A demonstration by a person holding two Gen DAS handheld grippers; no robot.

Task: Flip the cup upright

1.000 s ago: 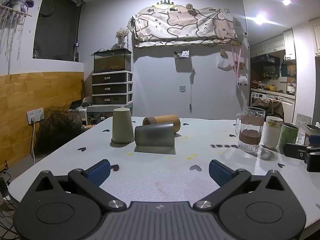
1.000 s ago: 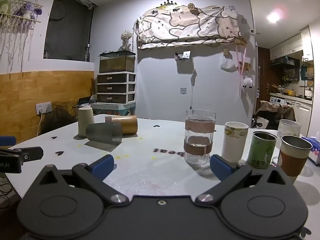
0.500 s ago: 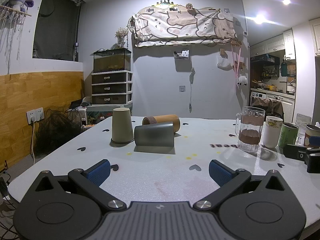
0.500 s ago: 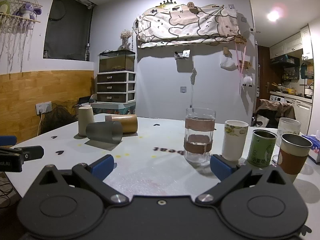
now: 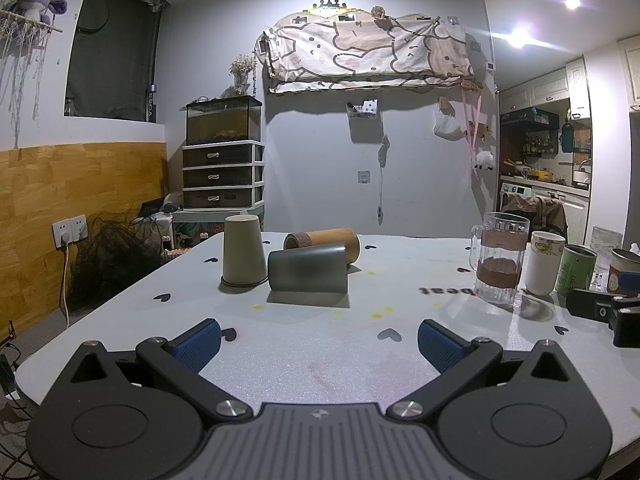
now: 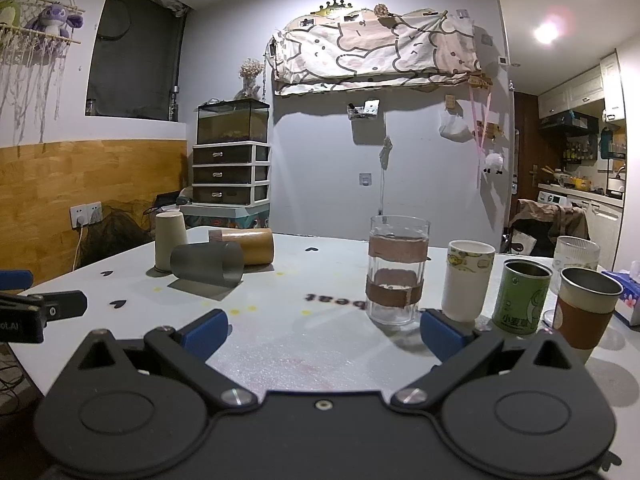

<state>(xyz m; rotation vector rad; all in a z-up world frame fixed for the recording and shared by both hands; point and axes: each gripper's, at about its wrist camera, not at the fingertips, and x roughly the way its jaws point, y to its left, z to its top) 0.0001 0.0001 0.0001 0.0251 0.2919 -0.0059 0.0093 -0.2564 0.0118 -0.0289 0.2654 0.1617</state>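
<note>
A dark grey cup (image 5: 307, 268) lies on its side on the white table (image 5: 320, 344); it also shows in the right wrist view (image 6: 207, 265). Behind it a tan bamboo cup (image 5: 323, 243) lies on its side, also in the right wrist view (image 6: 245, 245). A beige cup (image 5: 243, 257) stands upside down to their left, also in the right wrist view (image 6: 171, 246). My left gripper (image 5: 319, 346) is open and empty, well short of the grey cup. My right gripper (image 6: 324, 332) is open and empty, near the table's front.
Upright at the right stand a glass mug with brown bands (image 6: 396, 270), a white paper cup (image 6: 467, 280), a green can (image 6: 520, 298), a steel cup with a brown sleeve (image 6: 586, 308) and a ribbed glass (image 6: 576, 254). Each gripper's tip shows at the other view's edge.
</note>
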